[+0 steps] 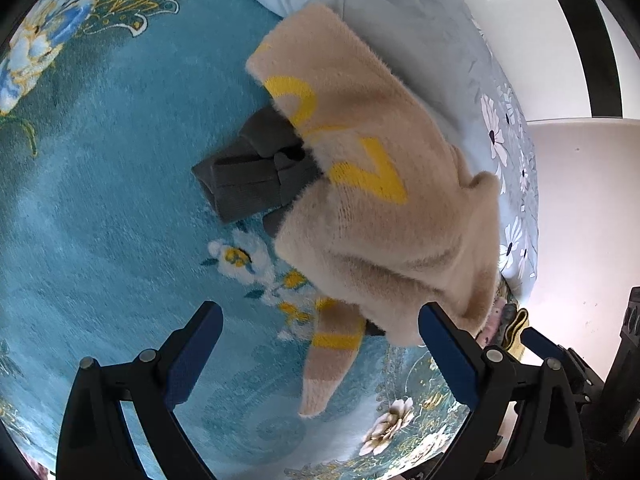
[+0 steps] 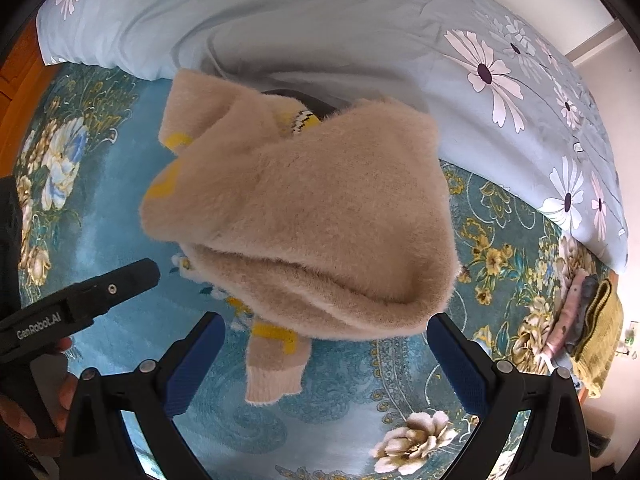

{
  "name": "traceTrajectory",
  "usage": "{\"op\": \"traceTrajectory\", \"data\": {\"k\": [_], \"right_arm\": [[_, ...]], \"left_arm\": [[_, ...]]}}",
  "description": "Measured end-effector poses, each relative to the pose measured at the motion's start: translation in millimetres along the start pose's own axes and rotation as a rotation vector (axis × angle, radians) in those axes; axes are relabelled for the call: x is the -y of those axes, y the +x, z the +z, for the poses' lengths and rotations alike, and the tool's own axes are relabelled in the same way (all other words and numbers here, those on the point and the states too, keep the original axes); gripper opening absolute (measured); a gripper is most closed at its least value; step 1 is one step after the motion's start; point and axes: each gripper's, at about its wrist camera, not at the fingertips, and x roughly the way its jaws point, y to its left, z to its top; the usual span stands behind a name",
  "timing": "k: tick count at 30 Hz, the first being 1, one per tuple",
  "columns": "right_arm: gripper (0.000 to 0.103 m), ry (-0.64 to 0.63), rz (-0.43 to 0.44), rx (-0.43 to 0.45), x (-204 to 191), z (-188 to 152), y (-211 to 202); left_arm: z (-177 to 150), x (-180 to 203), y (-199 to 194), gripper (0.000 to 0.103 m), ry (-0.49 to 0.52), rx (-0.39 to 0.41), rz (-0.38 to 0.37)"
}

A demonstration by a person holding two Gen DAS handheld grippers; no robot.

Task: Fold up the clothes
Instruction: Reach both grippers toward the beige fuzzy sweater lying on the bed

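On teal bedspread [image 1: 100, 200], beige sweater [image 2: 320, 208]; both claws wide, empty. Grey garment [image 1: 248, 168] visible left view only.

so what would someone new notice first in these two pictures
The fluffy beige sweater with yellow markings, lying rumpled in the middle of the teal floral bedspread, draws the eye first. In the left wrist view a dark grey garment pokes out from under its edge. Behind it lies a pale blue duvet with daisy prints, and both hand-held grippers, left and right, stand open just short of the sweater.
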Motion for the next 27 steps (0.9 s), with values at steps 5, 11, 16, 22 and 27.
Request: {"op": "traceTrajectory", "data": {"k": [5,11,16,22,27], "right_arm": [[0.102,-0.011,-0.009,-0.008,0,-5,1],[0.102,-0.009,-0.011,-0.011,1,-6,-1],[0.102,-0.003,-0.009,-0.01,1,-8,-4],[0.102,0.004,-0.018,-0.015,5,-15,-9],[0.102,0.063,-0.016,-0.006,19,-27,-24]], "left_arm": [[5,0,3,0.098,-0.011,-0.01,0.016],[13,-1,3,0.098,-0.048,0.003,0.01],[18,1,3,0.098,-0.06,0.005,-0.007],[30,7,11,0.098,-0.096,-0.021,-0.04],[48,12,31,0.097,-0.185,-0.063,-0.083]]}}
